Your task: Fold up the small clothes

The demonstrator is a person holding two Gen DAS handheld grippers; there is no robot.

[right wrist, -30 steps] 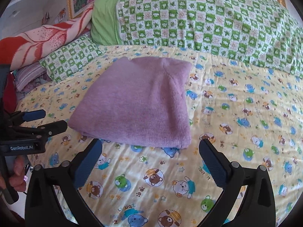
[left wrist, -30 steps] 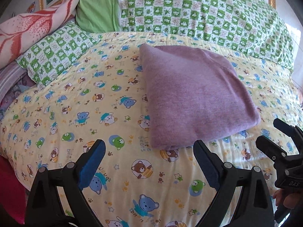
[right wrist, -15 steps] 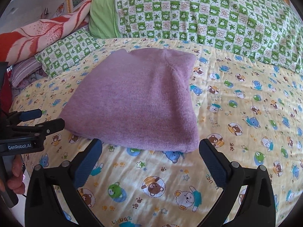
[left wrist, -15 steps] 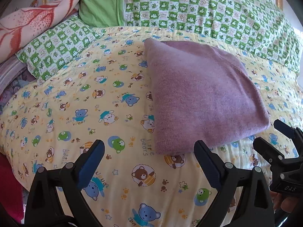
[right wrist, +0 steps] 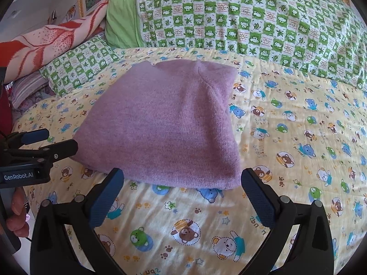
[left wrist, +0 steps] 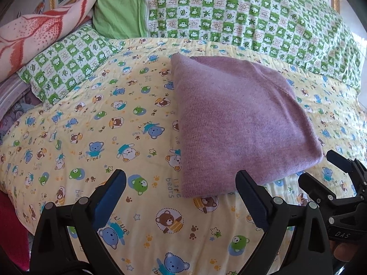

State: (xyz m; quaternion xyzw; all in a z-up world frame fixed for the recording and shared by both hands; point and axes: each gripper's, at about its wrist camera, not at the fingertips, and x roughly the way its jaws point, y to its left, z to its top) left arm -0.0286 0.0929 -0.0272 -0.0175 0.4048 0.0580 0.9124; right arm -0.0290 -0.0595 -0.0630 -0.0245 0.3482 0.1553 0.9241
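Note:
A purple knitted garment (left wrist: 240,126) lies folded in a neat rectangle on the yellow bear-print bedspread (left wrist: 114,137); it also shows in the right wrist view (right wrist: 165,133). My left gripper (left wrist: 181,183) is open and empty, just short of the garment's near left corner. My right gripper (right wrist: 182,181) is open and empty, at the garment's near edge. The right gripper also shows at the right of the left wrist view (left wrist: 321,169), and the left gripper at the left of the right wrist view (right wrist: 52,139).
Green checked pillows (left wrist: 240,18) and a plain green one (left wrist: 119,11) line the back of the bed. A smaller checked pillow (left wrist: 66,61) and a red-and-cream blanket (left wrist: 34,34) lie at the left. Bare bedspread (right wrist: 298,126) stretches to the garment's right.
Both grippers have moved closer to the folded garment, which now looks larger in both views. Both stayed open. The garment has not moved.

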